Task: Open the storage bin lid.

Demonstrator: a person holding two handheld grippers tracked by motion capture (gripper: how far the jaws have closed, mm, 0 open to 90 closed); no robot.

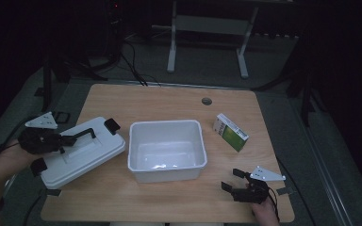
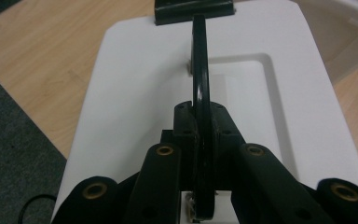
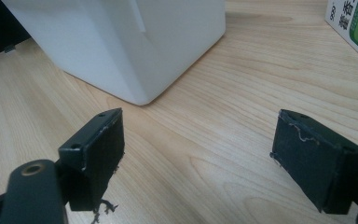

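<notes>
A white lid [image 1: 82, 153] with black clips lies tilted at the table's left, its right edge near the white tub [image 1: 166, 149]. My left gripper [image 1: 70, 139] is shut on the lid's black handle [image 2: 200, 88], which stands upright between the jaws in the left gripper view over the white lid [image 2: 135, 93]. At the front right my right gripper [image 1: 232, 180] rests low over the wood, open, nothing between its pads [image 3: 98, 140]. A green and white carton [image 1: 230, 132] lies right of the tub; its corner [image 3: 354, 23] and the tub's corner [image 3: 135, 51] appear in the right gripper view.
The wooden table [image 1: 179, 101] has a round cable hole [image 1: 207, 100] at the back. Grey floor surrounds it, with a white frame's legs [image 1: 172, 56] behind. Bare wood lies in front of the tub and between the tub and the carton.
</notes>
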